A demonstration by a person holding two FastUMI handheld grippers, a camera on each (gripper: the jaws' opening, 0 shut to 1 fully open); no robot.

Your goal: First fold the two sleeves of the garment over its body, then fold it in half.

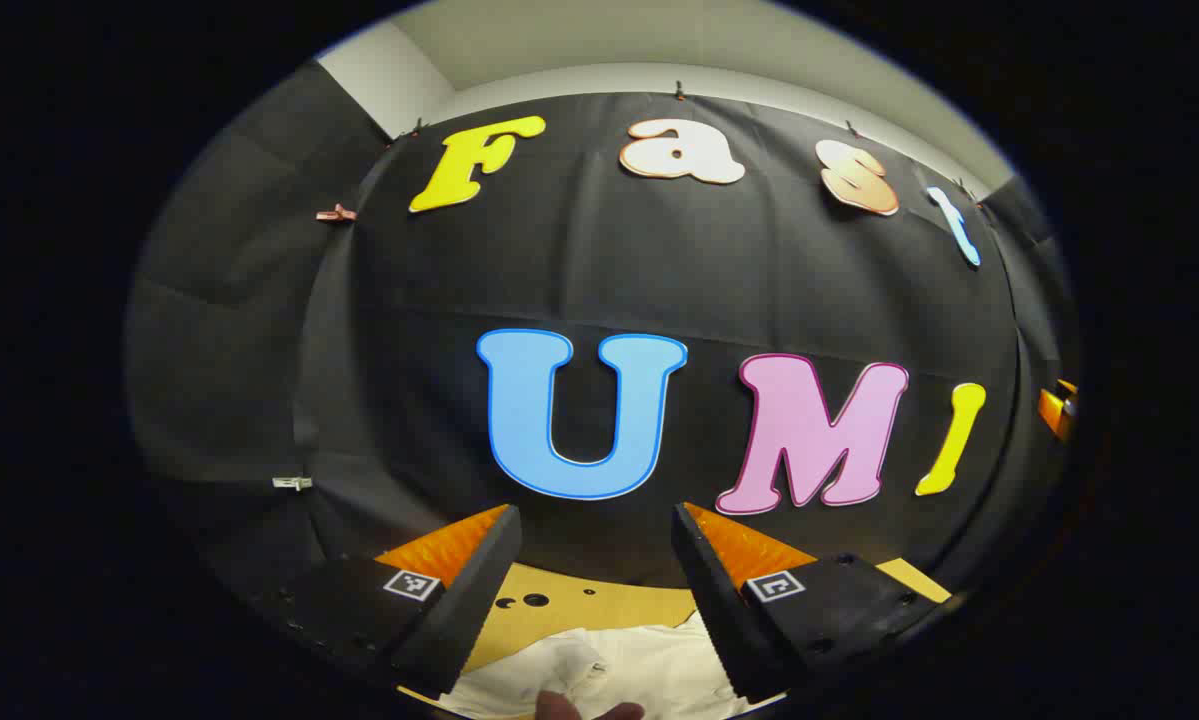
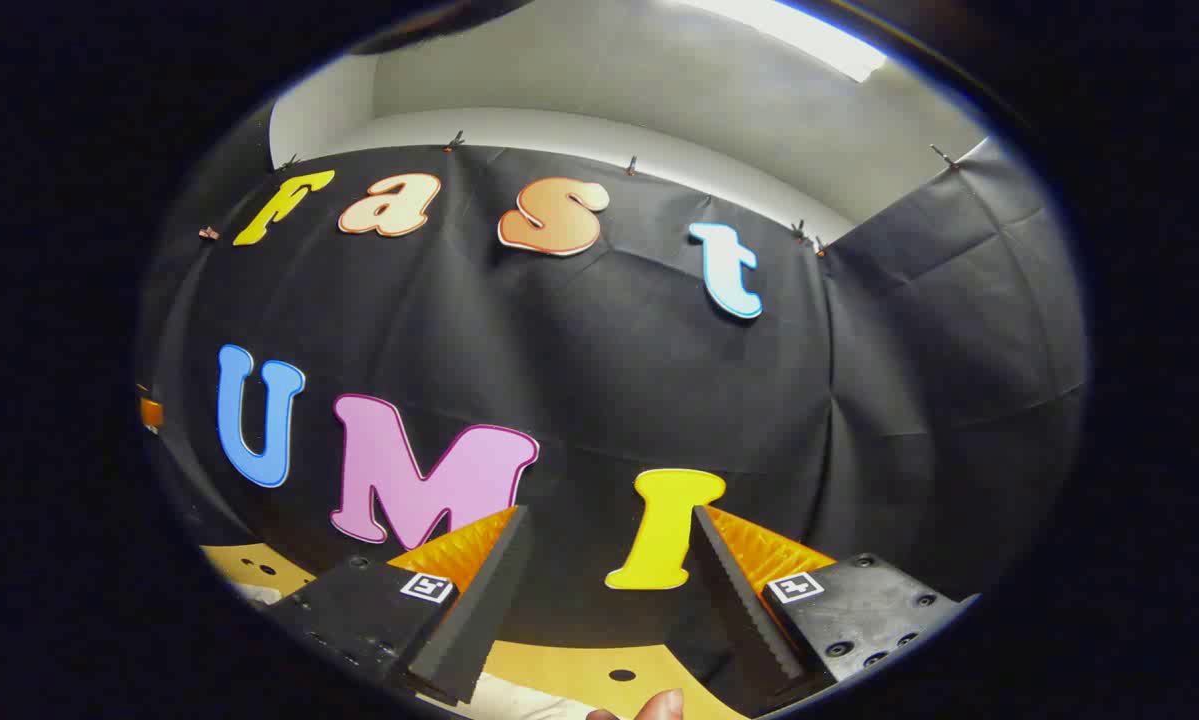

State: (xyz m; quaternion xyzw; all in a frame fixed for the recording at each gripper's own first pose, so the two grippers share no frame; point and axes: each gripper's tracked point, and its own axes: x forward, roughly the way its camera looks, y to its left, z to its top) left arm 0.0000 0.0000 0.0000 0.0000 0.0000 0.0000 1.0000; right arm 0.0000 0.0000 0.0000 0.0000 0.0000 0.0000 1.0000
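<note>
Holding: you have both grippers raised and aimed at the booth wall, with nothing between either pair of fingers.
Left gripper (image 1: 591, 560): its fingers stand wide apart and empty, tips level with the wall's lower edge.
Right gripper (image 2: 609, 560): its fingers are also spread and carry nothing.
Garment (image 1: 619, 670): white cloth lies rumpled on the wooden bench (image 1: 559, 610), low in the left gripper view, below and between the left fingers and a little toward the right-hand one. A pale strip of it also shows at the bottom of the right gripper view (image 2: 519, 700), under the left-hand finger.
Fingertip: a bit of your own hand peeks in at the bottom edge of each view, just over the cloth (image 1: 569, 708).
Long axis: you cannot read it from here; too little of the garment shows to tell which way body or sleeves run.
Nearer side: judging by how much cloth each view takes in, your left gripper sits more squarely over the garment, while the right one hangs off toward its edge.
Progress: no fold can be made out in the visible part, so the sleeve folds look not yet done, though that is a judgement.
Coming move: you would need to tip both grippers downward first, since the cloth lies beneath the fingers, not ahead of them.
Risk: closing on a bunched layer could drag more cloth than one sleeve.
</note>
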